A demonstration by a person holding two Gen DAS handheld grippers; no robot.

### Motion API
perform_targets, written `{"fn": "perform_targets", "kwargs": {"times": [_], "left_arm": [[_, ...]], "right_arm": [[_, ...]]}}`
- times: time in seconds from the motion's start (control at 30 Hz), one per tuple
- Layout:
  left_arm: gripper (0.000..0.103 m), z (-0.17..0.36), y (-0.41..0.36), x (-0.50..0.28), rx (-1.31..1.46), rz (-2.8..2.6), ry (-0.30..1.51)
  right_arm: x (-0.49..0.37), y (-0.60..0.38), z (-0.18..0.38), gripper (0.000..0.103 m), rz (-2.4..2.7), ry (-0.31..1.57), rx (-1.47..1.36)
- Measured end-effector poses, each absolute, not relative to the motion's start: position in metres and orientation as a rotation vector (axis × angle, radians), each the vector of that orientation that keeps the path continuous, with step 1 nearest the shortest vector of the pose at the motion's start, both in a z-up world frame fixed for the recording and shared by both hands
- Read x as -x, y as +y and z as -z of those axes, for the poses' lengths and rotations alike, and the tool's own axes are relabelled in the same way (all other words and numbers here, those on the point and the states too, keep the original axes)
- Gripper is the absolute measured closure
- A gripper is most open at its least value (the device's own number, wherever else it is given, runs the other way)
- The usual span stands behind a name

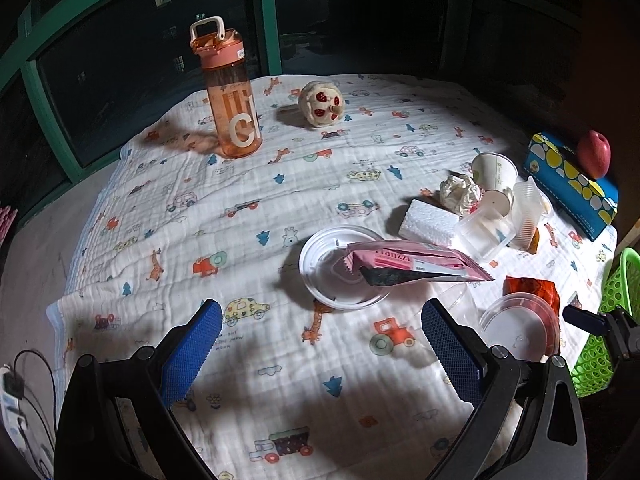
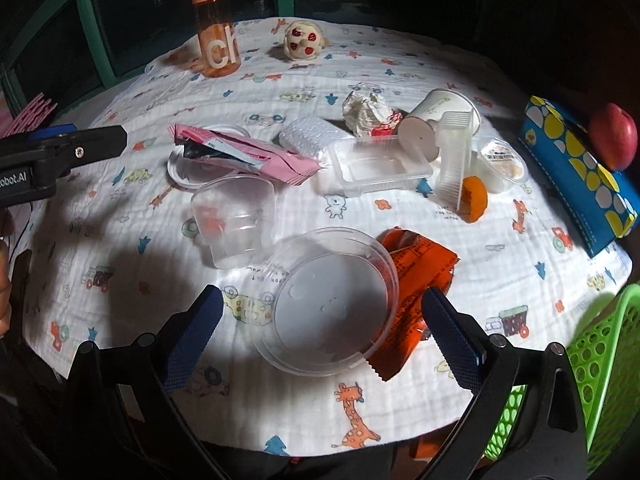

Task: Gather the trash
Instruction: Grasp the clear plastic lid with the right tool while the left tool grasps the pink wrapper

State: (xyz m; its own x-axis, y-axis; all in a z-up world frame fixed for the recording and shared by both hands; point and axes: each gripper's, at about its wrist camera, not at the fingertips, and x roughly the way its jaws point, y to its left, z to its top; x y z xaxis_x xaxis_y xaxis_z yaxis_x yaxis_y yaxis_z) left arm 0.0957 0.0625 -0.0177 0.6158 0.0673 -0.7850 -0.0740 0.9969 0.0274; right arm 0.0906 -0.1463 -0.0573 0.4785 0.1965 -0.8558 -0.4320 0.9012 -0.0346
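Right gripper (image 2: pixel 322 320), jaws spread, hovers over round clear lid (image 2: pixel 334 300) near tablecloth's (image 2: pixel 500 272) front edge; left gripper (image 1: pixel 322 328) spread too; wrappers, cups, trays uncollected, green basket (image 2: pixel 600 360) at right edge.

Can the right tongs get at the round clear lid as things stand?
Probably yes. The right tongs are open and bracket the round clear lid with nothing above it. The lid's edge lies on the orange wrapper, which might get pinched too.
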Motion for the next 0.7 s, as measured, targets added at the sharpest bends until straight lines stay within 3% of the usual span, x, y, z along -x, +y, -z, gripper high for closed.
{"fn": "perform_targets", "kwargs": {"times": [0.7], "left_arm": [[0.007,0.048,0.053,-0.143,-0.036,0.072,0.973]], "right_arm": [[-0.097,-0.127,0.086,0.011,-0.347,0.998,0.39]]}}
